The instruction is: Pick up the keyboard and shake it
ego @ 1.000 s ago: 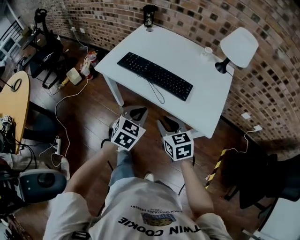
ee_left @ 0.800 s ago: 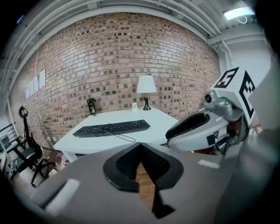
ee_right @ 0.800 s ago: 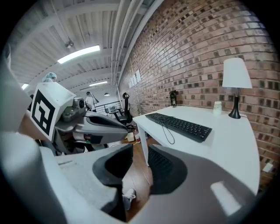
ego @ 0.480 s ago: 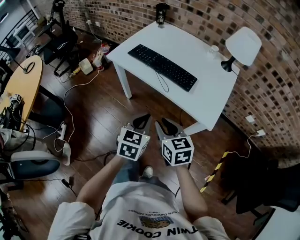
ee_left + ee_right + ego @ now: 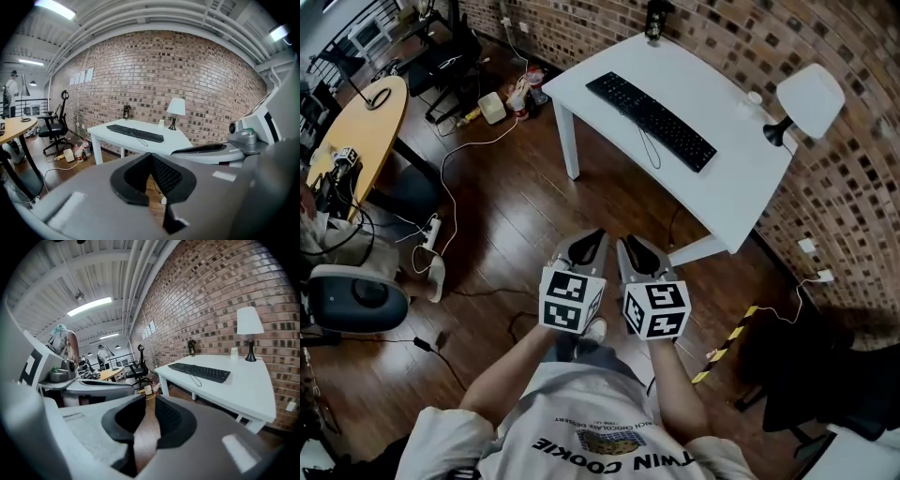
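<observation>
A black keyboard (image 5: pixel 652 120) with a looped cable lies flat on the white table (image 5: pixel 741 178), far ahead of both grippers; it also shows in the left gripper view (image 5: pixel 136 133) and in the right gripper view (image 5: pixel 201 371). I hold both grippers side by side over the wooden floor, well short of the table. The jaws of my left gripper (image 5: pixel 591 240) (image 5: pixel 151 157) are shut with nothing in them. My right gripper (image 5: pixel 634 246) (image 5: pixel 147 401) keeps a narrow gap, its jaws are closing, and nothing is between them.
A white lamp (image 5: pixel 806 98), a small cup (image 5: pixel 754 97) and a dark object (image 5: pixel 654 19) stand on the table by the brick wall. To the left are a round wooden table (image 5: pixel 356 131), chairs, floor cables (image 5: pixel 450 187) and a power strip. Striped tape (image 5: pixel 727 342) marks the floor at right.
The table and keyboard have drifted farther away and up to the right in the head view. Both grippers have come closer together, lower in the frame.
</observation>
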A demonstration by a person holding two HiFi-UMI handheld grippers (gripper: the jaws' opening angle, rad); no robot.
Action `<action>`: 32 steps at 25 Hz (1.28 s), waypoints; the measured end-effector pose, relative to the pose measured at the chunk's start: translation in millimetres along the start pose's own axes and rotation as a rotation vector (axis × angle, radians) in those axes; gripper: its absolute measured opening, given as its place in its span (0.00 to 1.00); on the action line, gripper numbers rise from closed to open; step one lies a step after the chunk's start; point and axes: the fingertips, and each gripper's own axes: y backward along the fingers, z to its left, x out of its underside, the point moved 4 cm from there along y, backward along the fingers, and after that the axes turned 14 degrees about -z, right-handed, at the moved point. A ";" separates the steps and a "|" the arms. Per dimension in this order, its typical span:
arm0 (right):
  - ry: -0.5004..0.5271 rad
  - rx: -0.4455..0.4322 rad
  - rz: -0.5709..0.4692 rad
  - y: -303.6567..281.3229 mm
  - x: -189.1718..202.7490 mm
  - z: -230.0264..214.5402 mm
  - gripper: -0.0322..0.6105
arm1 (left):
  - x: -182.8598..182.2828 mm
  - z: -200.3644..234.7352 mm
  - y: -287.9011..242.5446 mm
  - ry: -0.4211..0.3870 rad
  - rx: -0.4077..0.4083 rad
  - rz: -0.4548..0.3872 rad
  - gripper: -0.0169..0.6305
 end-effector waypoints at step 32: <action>0.036 0.006 -0.033 5.8 -13.9 62.1 0.06 | -22.5 15.4 51.6 -0.021 -0.001 -0.038 0.04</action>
